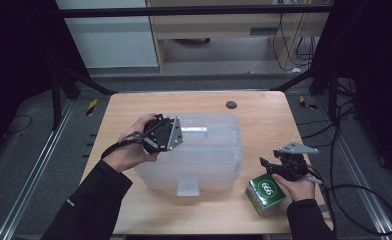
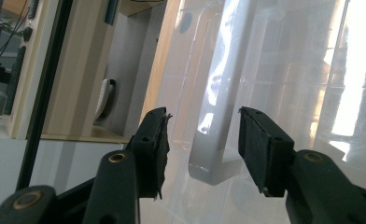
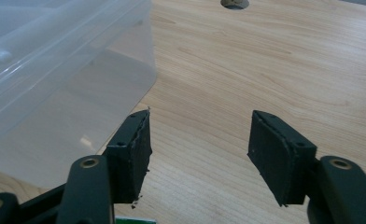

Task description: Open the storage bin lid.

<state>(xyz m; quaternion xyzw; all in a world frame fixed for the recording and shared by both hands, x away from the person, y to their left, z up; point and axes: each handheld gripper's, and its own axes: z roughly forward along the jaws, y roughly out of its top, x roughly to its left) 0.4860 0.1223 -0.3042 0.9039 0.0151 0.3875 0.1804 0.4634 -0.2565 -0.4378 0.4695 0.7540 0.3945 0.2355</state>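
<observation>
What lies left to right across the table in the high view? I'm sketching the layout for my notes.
Left gripper at the box's left end → clear plastic box → green carton → right gripper, open, just above the carton's right side.

A light wooden table (image 1: 264, 120) stands on grey carpet (image 1: 29, 150), black frame bars (image 1: 194, 10) behind.
</observation>
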